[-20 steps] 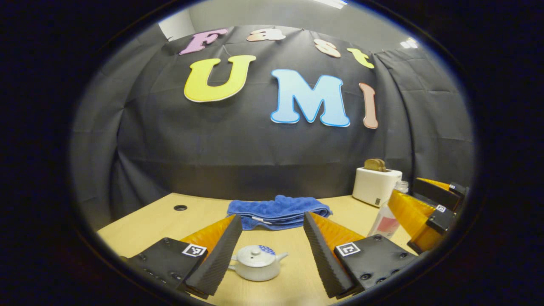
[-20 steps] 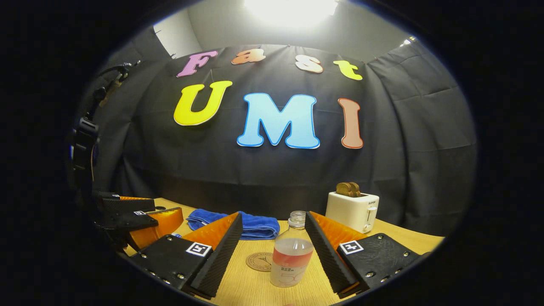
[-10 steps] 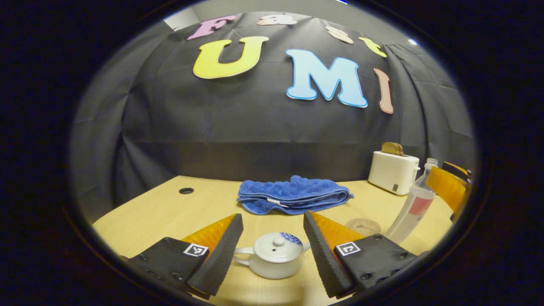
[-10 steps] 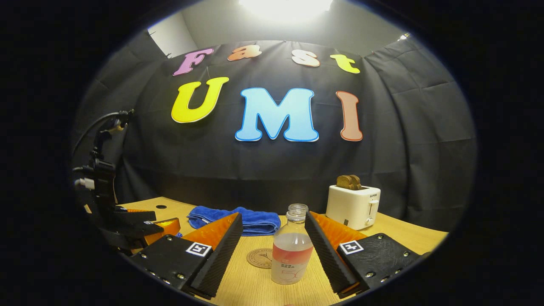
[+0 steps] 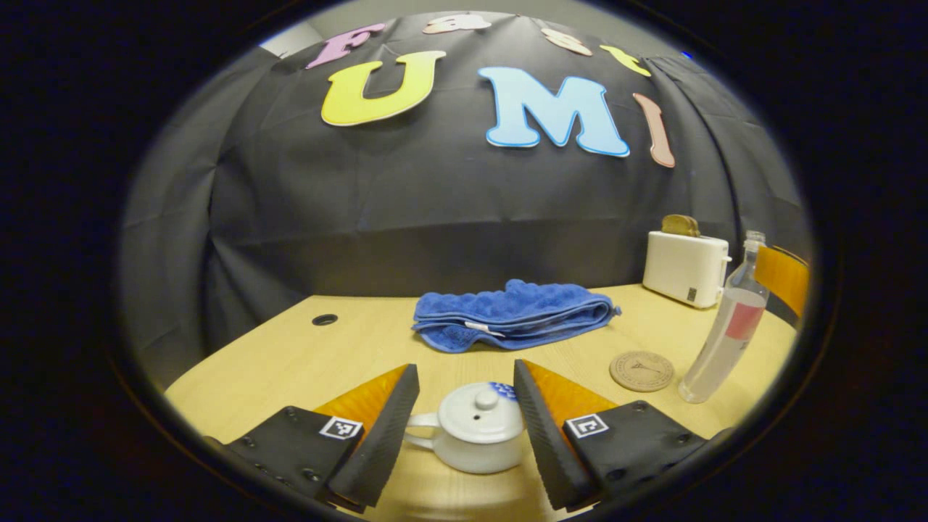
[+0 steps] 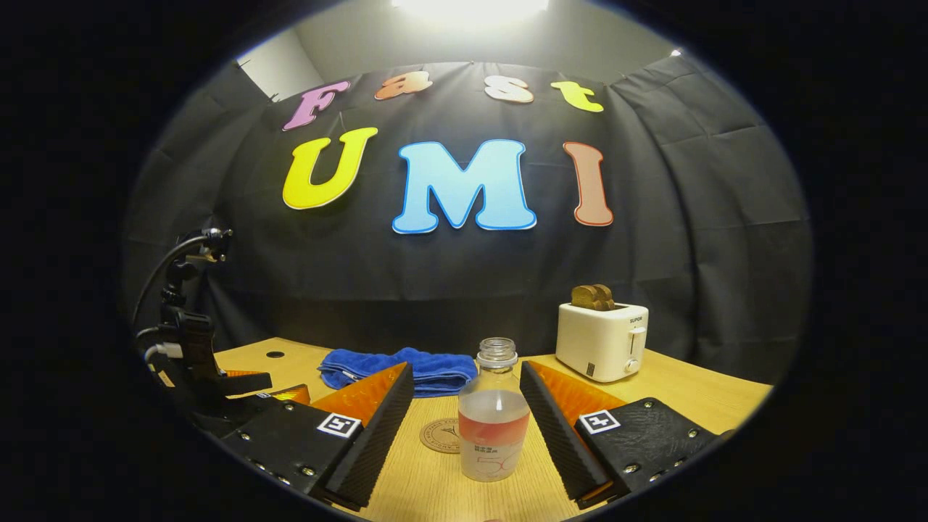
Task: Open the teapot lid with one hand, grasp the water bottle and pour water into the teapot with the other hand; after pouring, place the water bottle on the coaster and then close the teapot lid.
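A white teapot [image 5: 470, 438] with its lid [image 5: 481, 419] on stands on the wooden table [image 5: 348, 355], between the fingers of my open left gripper [image 5: 464, 429]. Neither finger touches it. A clear uncapped water bottle [image 6: 494, 426] with a pink label, part full, stands upright between the fingers of my open right gripper [image 6: 464, 428], apart from both. In the left gripper view the water bottle [image 5: 721, 330] stands at the right, and the round brown coaster [image 5: 641, 370] lies just left of it. The coaster [image 6: 438, 436] also peeks out behind the bottle in the right gripper view.
A folded blue towel [image 5: 511, 315] lies at the middle back of the table. A white toaster [image 6: 602, 341] with bread in it stands at the back right. A cable hole [image 5: 324, 319] sits at the back left. The left gripper's body [image 6: 210, 377] shows at the far left.
My left gripper has come lower and closer over the teapot, which now sits further in between its fingers. The right gripper has edged towards the bottle. Both stay open.
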Demonstrator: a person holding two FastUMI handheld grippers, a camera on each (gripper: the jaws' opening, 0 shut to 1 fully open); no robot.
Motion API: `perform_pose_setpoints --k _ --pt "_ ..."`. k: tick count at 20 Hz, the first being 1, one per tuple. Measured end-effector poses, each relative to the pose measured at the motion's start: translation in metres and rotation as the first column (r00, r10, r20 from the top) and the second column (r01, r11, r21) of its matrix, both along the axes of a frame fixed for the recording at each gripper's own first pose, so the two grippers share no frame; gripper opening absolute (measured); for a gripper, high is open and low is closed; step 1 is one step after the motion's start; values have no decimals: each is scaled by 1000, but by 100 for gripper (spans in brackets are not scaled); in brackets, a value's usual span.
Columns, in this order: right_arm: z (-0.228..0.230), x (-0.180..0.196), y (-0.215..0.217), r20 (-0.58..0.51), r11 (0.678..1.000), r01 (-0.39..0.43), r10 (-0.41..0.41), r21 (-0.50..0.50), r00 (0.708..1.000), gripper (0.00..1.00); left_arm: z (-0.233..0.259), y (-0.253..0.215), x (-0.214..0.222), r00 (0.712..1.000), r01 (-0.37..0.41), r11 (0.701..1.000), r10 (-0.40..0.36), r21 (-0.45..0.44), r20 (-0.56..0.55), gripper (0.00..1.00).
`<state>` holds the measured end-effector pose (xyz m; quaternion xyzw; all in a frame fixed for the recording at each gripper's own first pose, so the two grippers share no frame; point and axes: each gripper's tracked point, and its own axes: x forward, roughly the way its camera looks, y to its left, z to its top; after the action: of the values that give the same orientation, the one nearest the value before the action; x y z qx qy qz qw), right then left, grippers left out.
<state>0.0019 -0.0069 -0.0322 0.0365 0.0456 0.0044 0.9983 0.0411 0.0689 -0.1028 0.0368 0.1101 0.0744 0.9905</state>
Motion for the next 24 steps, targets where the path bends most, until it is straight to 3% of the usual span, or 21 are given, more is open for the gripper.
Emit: perform_pose_setpoints --k 3,5,10,13,17,19,20,24 --pt "0 0 -2 -3 1000 3 -3 3 1000 94 1 -2 2 1000 4 1000 -4 12 5 89" --pt "-1 0 -2 -7 1000 4 -4 6 1000 94 3 -5 1 1000 6 1000 -6 14 10 84" --pt "-3 0 -4 -11 1000 8 -8 11 1000 94 3 -12 1 1000 31 997 -31 68 3 58" --pt "-3 1 -3 -14 1000 7 -7 11 1000 94 5 -15 0 999 36 996 -37 82 7 58" --pt "-3 0 -4 -14 1000 9 -9 10 1000 94 7 -14 2 999 45 996 -46 71 14 22" --pt "-3 0 -4 -16 1000 11 -10 11 1000 94 13 -14 1 999 37 997 -38 64 24 22" --pt "-4 0 -5 -19 1000 12 -12 12 1000 94 8 -13 1 999 37 998 -38 57 25 13" --pt "-5 0 -6 -24 1000 13 -12 26 1000 94 9 -14 2 999 43 998 -44 48 29 14"
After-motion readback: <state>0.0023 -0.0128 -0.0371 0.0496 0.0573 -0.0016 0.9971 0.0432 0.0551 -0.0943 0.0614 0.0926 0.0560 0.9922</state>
